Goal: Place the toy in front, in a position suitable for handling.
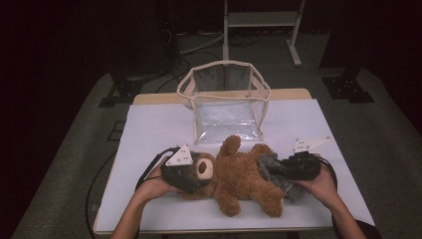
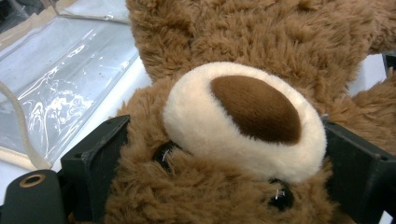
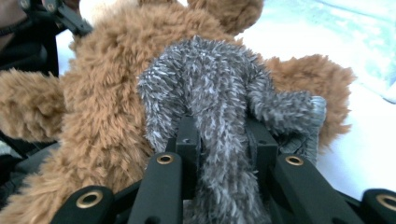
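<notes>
A brown teddy bear (image 1: 239, 177) lies on its back on the white table cover, head to the left. My left gripper (image 1: 196, 178) is shut on its head: in the left gripper view the black jaws press into the fur on both sides of the head (image 2: 187, 196), just below the cream muzzle (image 2: 243, 112). My right gripper (image 1: 272, 168) is at the bear's lower body, shut on a grey fuzzy cloth (image 1: 294, 191). In the right gripper view the grey cloth (image 3: 210, 79) bunches between the jaws and drapes over the bear's body (image 3: 102, 93).
A clear plastic bag with cream trim (image 1: 226, 99) stands open just behind the bear, near the table's far edge; its clear wall (image 2: 60, 79) lies close to the bear's head. The white cover (image 1: 159, 119) spreads to both sides. Cables trail from both grippers.
</notes>
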Tool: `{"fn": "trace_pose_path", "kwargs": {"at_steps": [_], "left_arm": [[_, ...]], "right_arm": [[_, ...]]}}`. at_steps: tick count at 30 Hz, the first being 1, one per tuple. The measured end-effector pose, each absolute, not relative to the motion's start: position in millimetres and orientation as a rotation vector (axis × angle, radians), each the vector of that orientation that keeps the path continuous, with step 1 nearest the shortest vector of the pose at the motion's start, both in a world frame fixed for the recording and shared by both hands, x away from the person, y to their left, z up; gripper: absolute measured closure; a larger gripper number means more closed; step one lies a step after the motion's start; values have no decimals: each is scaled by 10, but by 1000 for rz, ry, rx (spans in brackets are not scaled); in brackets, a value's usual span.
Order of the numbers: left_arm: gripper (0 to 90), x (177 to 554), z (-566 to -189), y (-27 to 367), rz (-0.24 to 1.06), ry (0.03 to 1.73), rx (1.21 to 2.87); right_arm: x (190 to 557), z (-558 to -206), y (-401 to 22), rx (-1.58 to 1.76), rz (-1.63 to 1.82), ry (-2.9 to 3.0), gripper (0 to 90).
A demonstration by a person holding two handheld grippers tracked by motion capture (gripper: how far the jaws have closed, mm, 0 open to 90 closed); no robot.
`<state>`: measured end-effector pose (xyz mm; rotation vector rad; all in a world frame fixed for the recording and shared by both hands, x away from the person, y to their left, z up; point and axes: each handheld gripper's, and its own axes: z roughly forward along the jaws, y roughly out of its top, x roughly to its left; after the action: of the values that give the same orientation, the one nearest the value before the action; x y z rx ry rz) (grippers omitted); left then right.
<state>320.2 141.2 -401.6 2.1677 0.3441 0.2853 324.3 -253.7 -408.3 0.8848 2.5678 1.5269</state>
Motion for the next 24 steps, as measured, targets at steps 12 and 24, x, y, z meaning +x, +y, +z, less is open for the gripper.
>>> {"fn": "trace_pose_path", "kwargs": {"at_steps": [12, 24], "left_arm": [[104, 3176, -4013, 1393, 292, 313, 2178], [103, 3159, -4020, 1375, 297, 293, 2179]], "right_arm": [[3238, -4067, -2467, 837, 1572, 2584, 713], [3419, -3685, -1965, 641, 1638, 2588, 713]]}}
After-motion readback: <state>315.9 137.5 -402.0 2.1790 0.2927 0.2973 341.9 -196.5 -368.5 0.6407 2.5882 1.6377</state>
